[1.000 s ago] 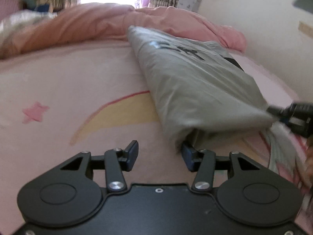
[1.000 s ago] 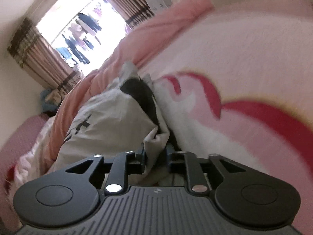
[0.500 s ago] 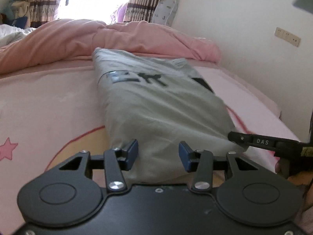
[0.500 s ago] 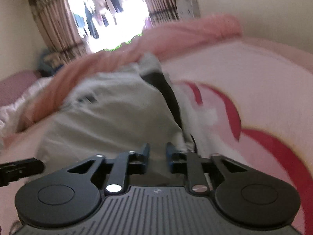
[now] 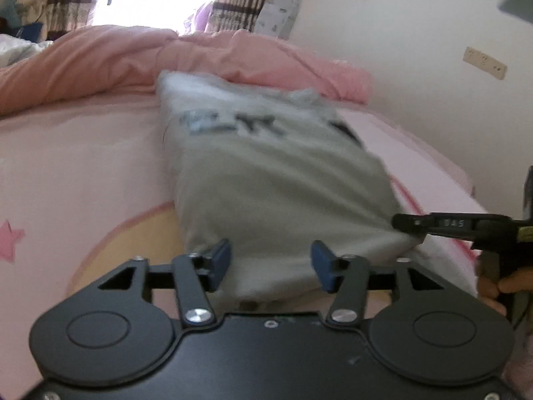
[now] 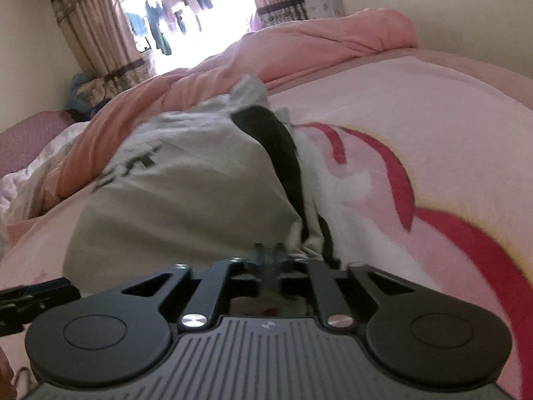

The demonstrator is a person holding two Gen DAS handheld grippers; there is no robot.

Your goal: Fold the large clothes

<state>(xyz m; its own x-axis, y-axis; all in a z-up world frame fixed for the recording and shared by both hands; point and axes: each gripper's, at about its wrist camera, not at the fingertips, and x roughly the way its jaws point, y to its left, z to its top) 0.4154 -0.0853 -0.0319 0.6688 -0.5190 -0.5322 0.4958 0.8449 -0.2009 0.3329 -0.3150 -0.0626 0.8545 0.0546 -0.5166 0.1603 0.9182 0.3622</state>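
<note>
Grey cloth, a folded shirt with dark lettering, lies lengthwise on a pink bed sheet, its far end against a bunched pink quilt. At the shirt's near edge the left claw has just been opening; its blue pads stand well apart with the hem between them, not pressed. The right claw sits at the shirt's near right corner, beside a black panel; its jaws, nearly together, have just been opening, and whether they pinch cloth I cannot tell. Curtains frame a bright window beyond.
</note>
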